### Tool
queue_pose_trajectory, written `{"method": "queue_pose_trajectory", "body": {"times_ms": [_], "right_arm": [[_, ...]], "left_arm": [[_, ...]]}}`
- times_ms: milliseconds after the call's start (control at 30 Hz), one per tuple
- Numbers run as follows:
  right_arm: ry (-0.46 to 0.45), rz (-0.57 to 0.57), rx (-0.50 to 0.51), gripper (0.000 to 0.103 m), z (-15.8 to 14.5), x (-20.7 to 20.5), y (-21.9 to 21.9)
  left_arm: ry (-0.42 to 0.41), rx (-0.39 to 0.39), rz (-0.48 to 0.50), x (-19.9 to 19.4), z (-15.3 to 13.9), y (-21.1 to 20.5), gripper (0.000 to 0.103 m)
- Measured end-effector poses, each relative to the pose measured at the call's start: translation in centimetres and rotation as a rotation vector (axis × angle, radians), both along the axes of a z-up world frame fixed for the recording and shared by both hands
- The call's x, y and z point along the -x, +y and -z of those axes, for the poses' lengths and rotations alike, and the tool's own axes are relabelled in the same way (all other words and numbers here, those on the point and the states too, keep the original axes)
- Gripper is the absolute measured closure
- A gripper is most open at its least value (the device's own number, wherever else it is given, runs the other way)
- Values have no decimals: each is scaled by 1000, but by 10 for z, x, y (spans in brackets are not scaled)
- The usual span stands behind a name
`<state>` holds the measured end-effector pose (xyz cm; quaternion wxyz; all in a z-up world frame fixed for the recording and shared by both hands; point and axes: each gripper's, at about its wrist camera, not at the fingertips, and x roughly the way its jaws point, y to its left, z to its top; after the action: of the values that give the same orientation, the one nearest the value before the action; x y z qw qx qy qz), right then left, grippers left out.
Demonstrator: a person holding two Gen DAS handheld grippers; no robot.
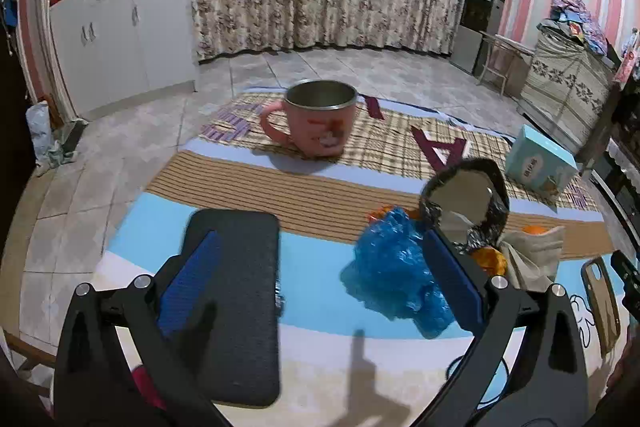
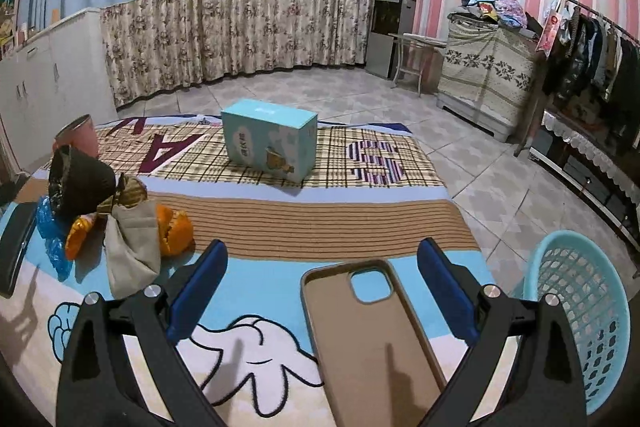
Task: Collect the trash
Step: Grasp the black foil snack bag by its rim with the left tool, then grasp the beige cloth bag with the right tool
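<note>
A trash pile lies on the blanket-covered table: a crumpled blue plastic bag (image 1: 396,267), a foil-lined black wrapper (image 1: 468,195), orange peels (image 1: 486,261) and a beige paper scrap (image 1: 532,255). My left gripper (image 1: 320,271) is open and empty, just in front of the blue bag. In the right wrist view the pile sits at the left: wrapper (image 2: 80,183), peels (image 2: 176,227), paper (image 2: 132,247). My right gripper (image 2: 322,275) is open and empty above a tan phone case (image 2: 360,339). A turquoise mesh basket (image 2: 580,319) stands at the right, beside the table.
A black phone (image 1: 236,303) lies between my left fingers. A pink mug (image 1: 316,123) stands at the far side of the blanket. A light blue box (image 2: 268,139) sits at the far middle. White cabinets (image 1: 120,35) and tiled floor lie beyond.
</note>
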<state>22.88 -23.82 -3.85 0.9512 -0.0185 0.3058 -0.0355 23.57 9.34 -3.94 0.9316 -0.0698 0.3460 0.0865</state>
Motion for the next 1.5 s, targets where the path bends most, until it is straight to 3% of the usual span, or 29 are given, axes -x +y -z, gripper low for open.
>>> {"method": "queue_pose_trajectory", "body": {"times_ms": [400,700,767,800,833,1067,1267,1500], "right_arm": [[18,18,-20,9,1,-5,-3],[36,39,-50,9,5,-13,-16],[36,41,-53,9,5,-14,-17],[37,42,-56,9,5,-14,-17],[37,41,-56,9,5,-14,-17],[40,2,-38,9,6,-14,-2],[48,-50,-18,9,11,-18,23],[86,-110,-91,9,19,-24,51]], "left_arm": [[-39,1,126,-37,-8,-68,5],[44,-7,163,-77,19,-83,6],[44,32,174,-77,22,-79,18],[48,47,183,-79,22,-79,31],[55,61,195,-79,23,-79,37],[-9,-33,197,-57,3,-82,37],[-68,-113,143,-26,-20,-73,37],[-100,-119,52,12,-37,-43,37]]}}
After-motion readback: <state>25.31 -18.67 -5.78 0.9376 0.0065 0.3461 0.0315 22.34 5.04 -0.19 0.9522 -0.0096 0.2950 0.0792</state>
